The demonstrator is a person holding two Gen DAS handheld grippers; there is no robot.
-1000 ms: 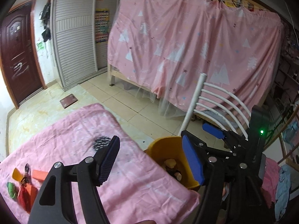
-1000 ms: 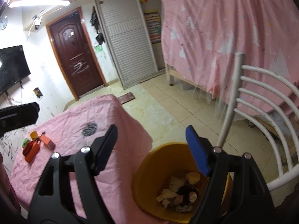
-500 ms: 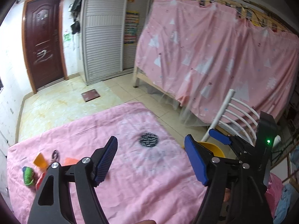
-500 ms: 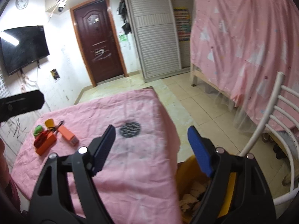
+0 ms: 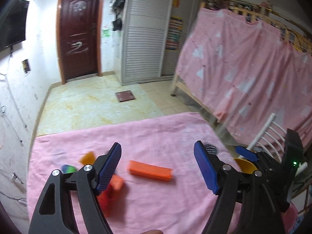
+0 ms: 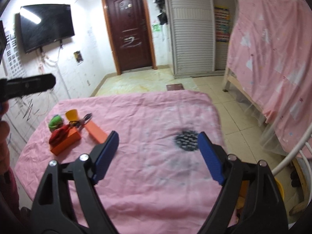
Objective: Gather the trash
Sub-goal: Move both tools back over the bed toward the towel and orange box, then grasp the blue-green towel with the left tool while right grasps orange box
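Two tools noted, both spread wide with nothing between the blue pads: left tool (image 5: 158, 168) and right tool (image 6: 158, 156), each held above the pink-covered desk (image 6: 156, 117). Trash grouped toward the desk's left side: long orange block (image 5: 150, 170) lying flat, second orange block (image 6: 65, 141) with a red crumpled item (image 6: 57, 135) resting on it, green ball (image 6: 55, 121) and small yellow cup (image 6: 71, 115) just behind; cup contents not discernible. Dark patterned patch (image 6: 186, 139) toward the desk's right end. Yellow bin (image 5: 245, 165) just off the desk's right edge, mostly hidden behind the right tool's frame; contents not visible. White chair (image 5: 263, 130) beside the bin. Pink curtain (image 5: 253, 68) beyond the desk's right side.
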